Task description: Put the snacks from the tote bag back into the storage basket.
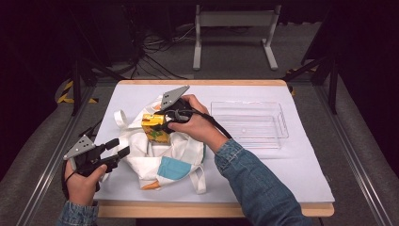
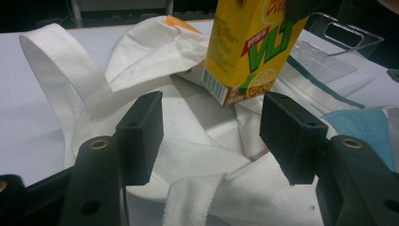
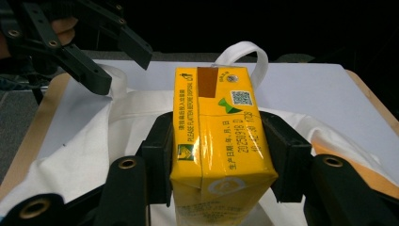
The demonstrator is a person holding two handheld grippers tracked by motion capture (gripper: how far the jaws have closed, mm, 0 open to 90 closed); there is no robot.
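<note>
Carton (image 1: pixel 155 128) of yellow lemon drink sits clamped between the jaws of the right hand-held gripper (image 1: pixel 165 118), left of centre in the high view, just above the white tote bag (image 1: pixel 155 157) that lies crumpled on the desk (image 1: pixel 301 174). In the right gripper view the jaws press both long side faces of the carton (image 3: pixel 219 141), whose long axis runs away from the camera along the jaws. The left hand-held gripper (image 1: pixel 117 147) hangs at lower left of the high view, jaws spread wide and holding nothing, pointed toward the bag's near edge; in its own view the open jaws frame the bag's cloth (image 2: pixel 197 141) with the carton (image 2: pixel 251 47) hanging above, upper right. The right hand is plainly the one that has the carton. A clear plastic tray (image 1: pixel 249 123) lies to the right of centre, well apart from the bag, with bare desk between them; a move that way looks unobstructed, though the bag's loop handles (image 1: pixel 120 117) could snag.
</note>
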